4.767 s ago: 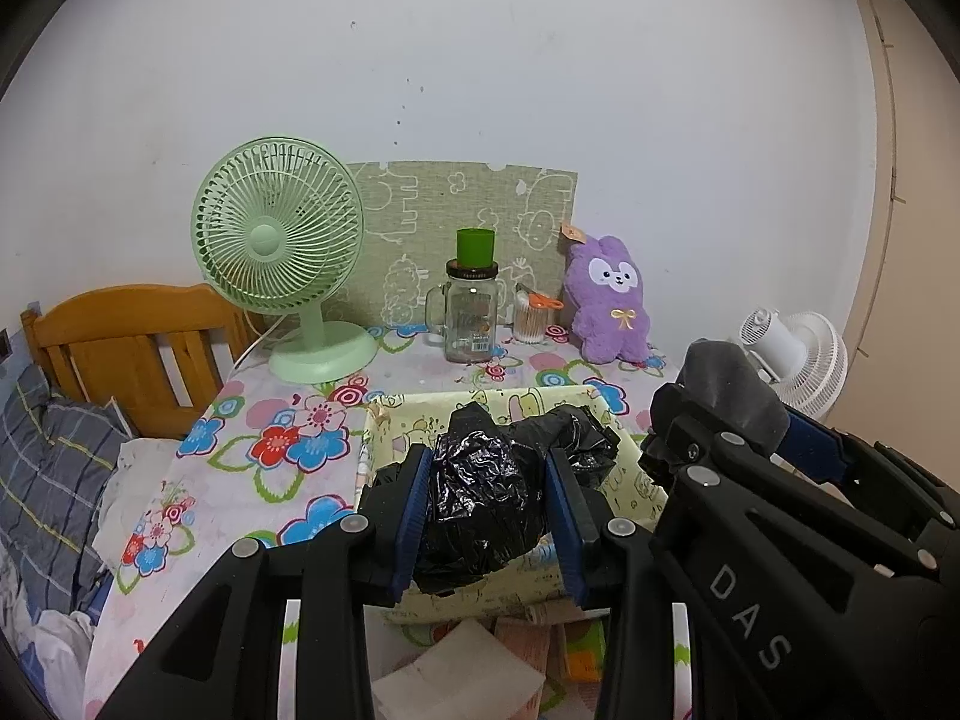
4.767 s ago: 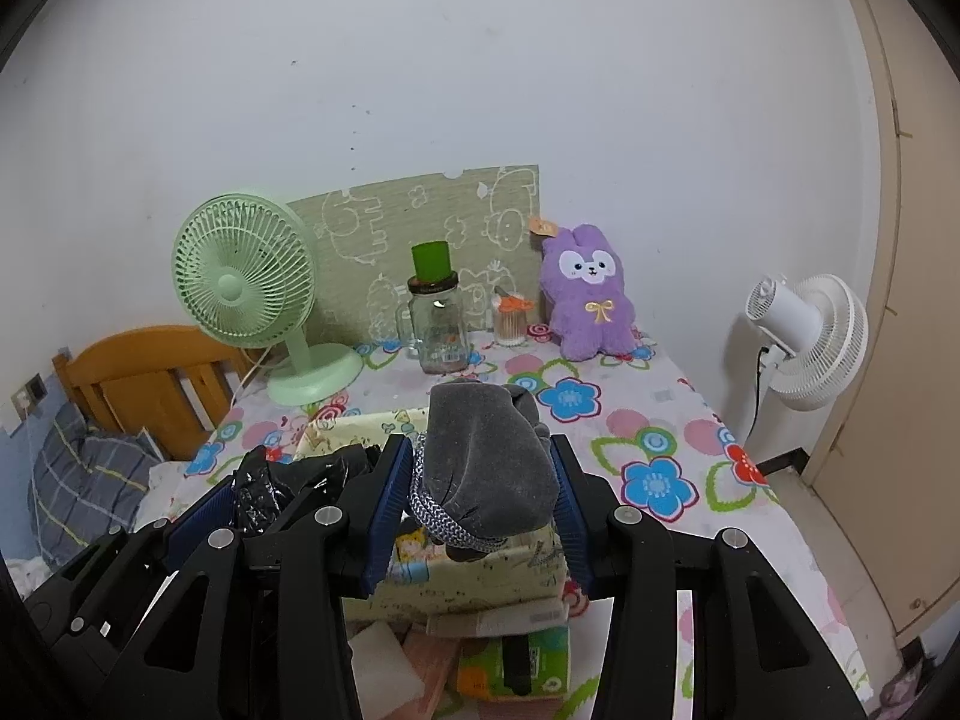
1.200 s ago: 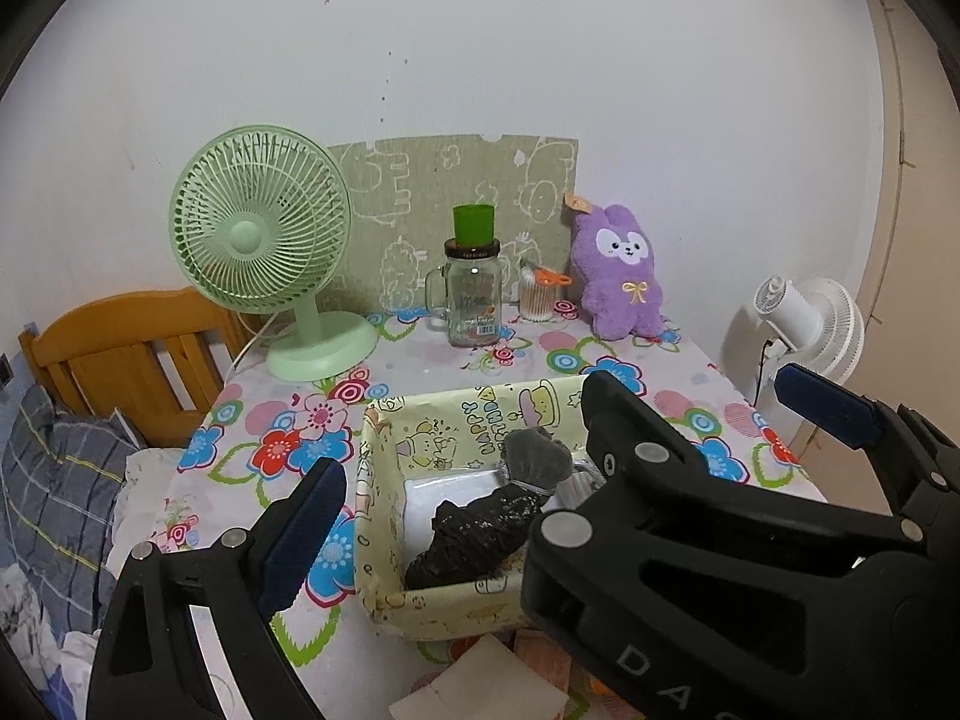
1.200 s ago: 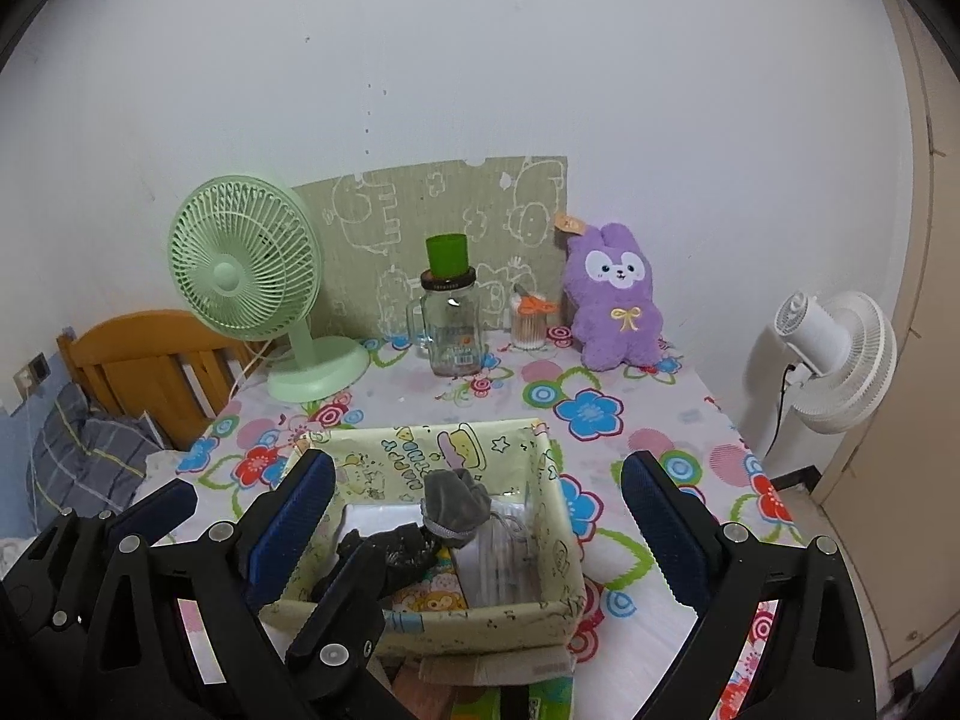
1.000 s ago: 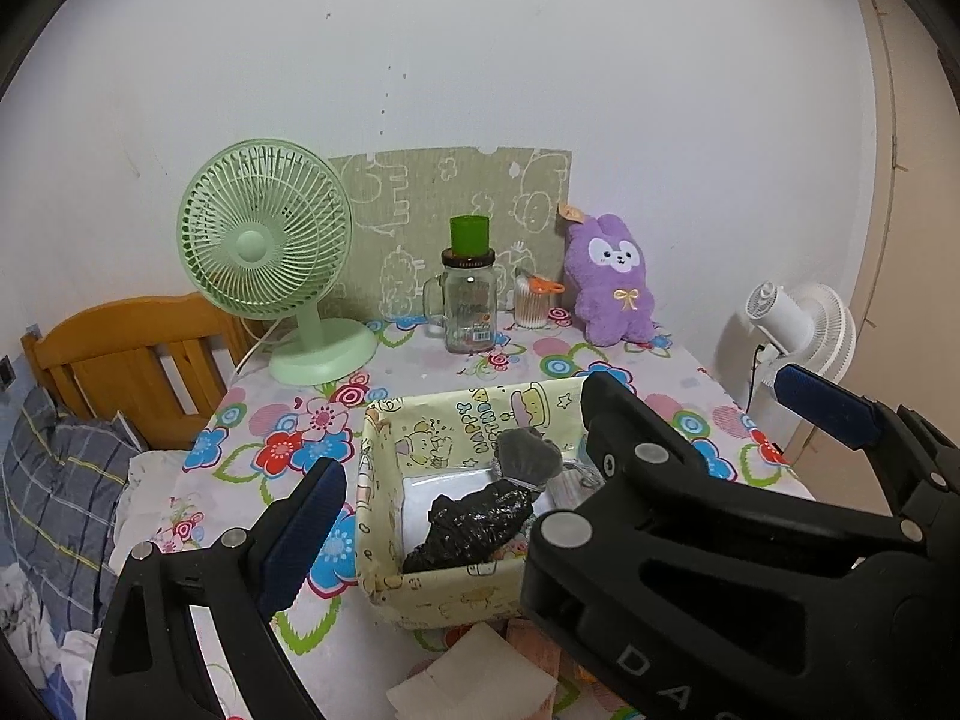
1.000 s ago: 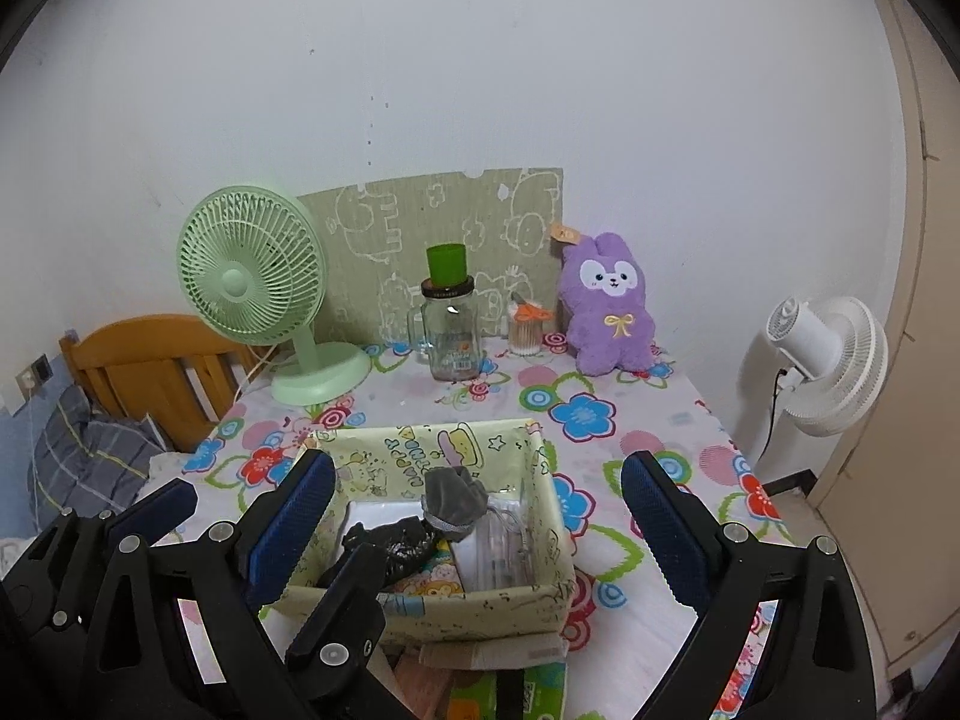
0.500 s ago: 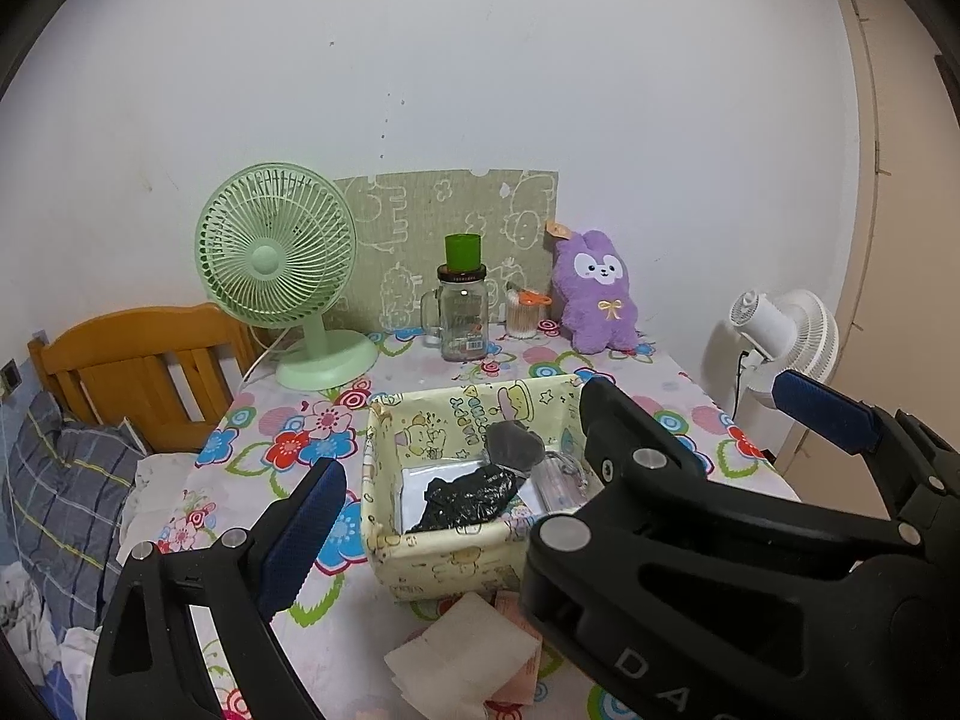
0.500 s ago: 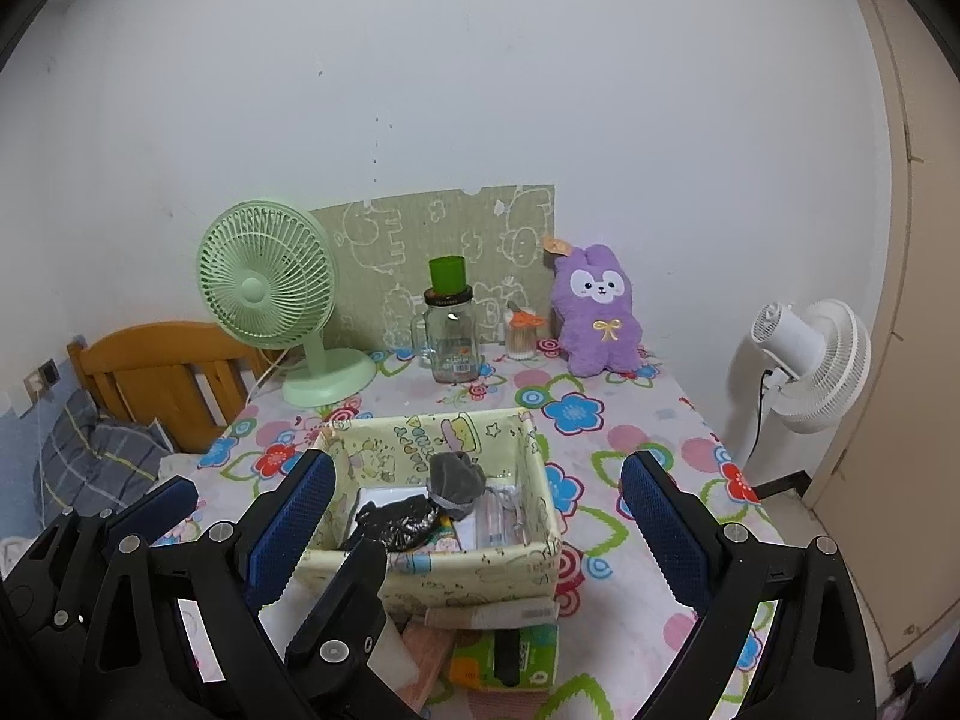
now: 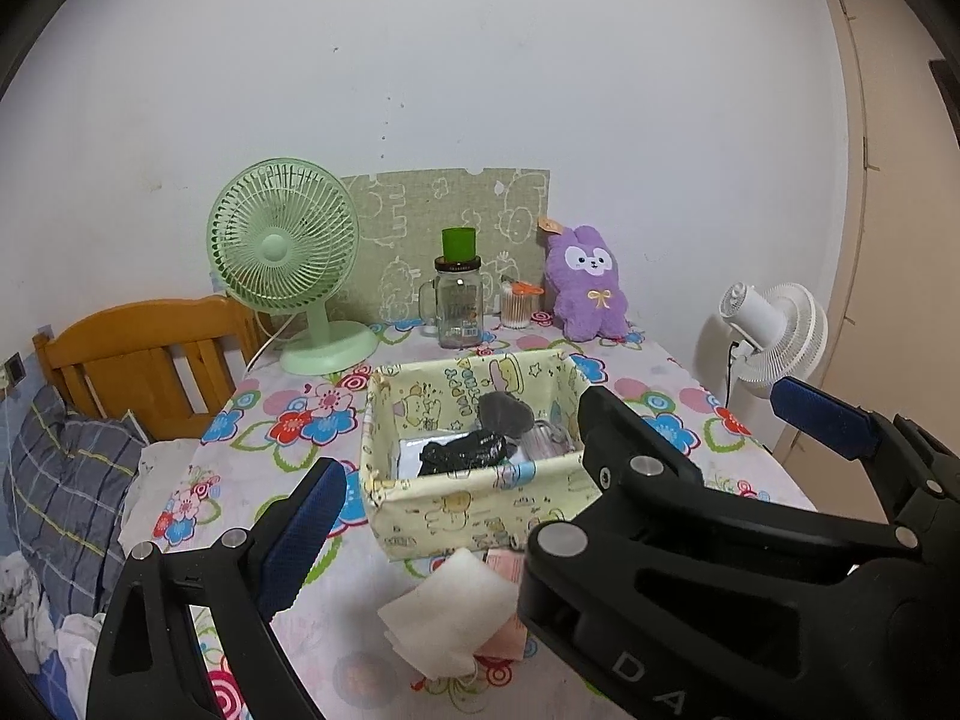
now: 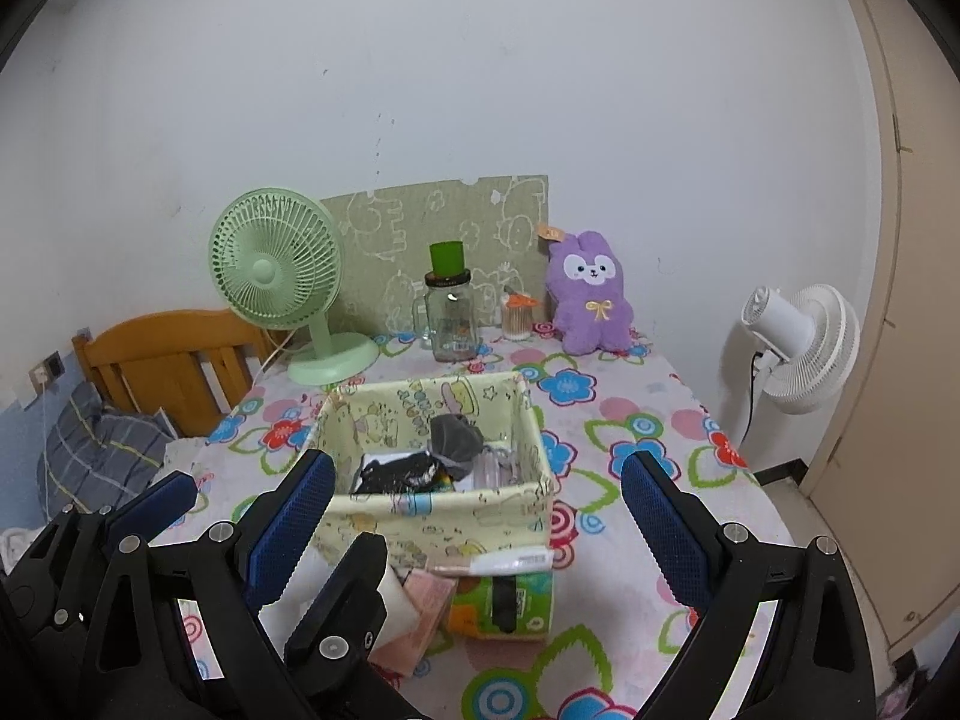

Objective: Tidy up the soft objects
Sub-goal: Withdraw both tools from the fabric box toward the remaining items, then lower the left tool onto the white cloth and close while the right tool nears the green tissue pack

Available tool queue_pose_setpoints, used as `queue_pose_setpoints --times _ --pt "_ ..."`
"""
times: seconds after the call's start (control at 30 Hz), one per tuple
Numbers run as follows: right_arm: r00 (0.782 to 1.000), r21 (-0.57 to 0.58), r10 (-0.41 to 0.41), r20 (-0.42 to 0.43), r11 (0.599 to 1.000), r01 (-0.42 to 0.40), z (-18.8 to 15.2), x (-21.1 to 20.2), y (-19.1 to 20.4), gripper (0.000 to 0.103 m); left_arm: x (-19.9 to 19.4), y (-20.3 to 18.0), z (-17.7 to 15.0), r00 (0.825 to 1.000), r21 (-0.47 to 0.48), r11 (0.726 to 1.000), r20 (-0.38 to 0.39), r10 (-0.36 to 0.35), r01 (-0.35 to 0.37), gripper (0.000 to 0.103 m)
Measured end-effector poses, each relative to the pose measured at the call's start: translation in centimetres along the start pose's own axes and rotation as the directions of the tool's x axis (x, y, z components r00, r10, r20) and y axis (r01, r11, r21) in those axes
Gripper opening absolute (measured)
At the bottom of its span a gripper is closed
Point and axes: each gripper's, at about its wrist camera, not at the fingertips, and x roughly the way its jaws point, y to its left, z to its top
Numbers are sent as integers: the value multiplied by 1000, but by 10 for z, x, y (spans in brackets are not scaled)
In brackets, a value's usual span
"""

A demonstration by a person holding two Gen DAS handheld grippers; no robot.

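A pale yellow fabric basket [image 9: 444, 510] [image 10: 444, 510] stands on the flowered table. In it lie a crumpled black bag [image 9: 459, 450] [image 10: 399, 471] and a grey cloth bundle [image 9: 504, 411] [image 10: 456, 435]. My left gripper [image 9: 444, 498] is open and empty, held back from the basket's near side. My right gripper [image 10: 474, 528] is open and empty, also on the near side; it crosses the right of the left wrist view.
A green desk fan [image 9: 282, 252], a glass jar with green lid [image 9: 459, 306], a cotton swab cup [image 9: 516, 306] and a purple plush rabbit [image 9: 591, 282] stand at the back. White and pink cloths [image 9: 450, 618] and a tissue pack [image 10: 504, 600] lie before the basket. A white fan [image 10: 798, 348] stands right.
Both grippers, earlier shut on the black bag and the grey bundle, have opened; both items now lie in the basket. Both grippers keep drawing back from it.
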Motion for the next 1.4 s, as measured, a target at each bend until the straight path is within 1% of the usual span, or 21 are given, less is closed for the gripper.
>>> queue_pose_setpoints --times 0.3,0.4,0.7,0.97,1.13,1.2,1.3,1.4 --pt "1000 -6 -16 -18 1000 16 -27 -9 1 98 -3 -1 -23 1000 1 1000 -9 -17 17 96" --pt "999 -6 -23 -28 1000 22 -35 -7 1 98 0 -2 -31 1000 -1 1000 -22 -22 22 96" --pt "997 17 -34 -73 999 36 -62 3 0 98 8 -2 -54 998 8 1000 -65 -24 25 96" --pt "996 38 -25 -86 999 28 -81 14 -3 98 19 -1 -72 996 18 999 -87 -30 31 96" --pt "992 46 -22 -121 999 28 -95 28 -3 98 32 0 -86 990 4 999 -134 -41 42 95" --pt "990 47 -21 -142 999 28 -100 34 -3 98 39 2 -91 986 -4 999 -161 -45 45 91" --pt "985 50 -21 -173 998 30 -106 44 -3 98 46 2 -95 983 -2 999 -180 -39 39 89" --pt "983 45 -22 -185 999 31 -107 51 -2 98 51 4 -97 981 -4 999 -191 -37 37 87"
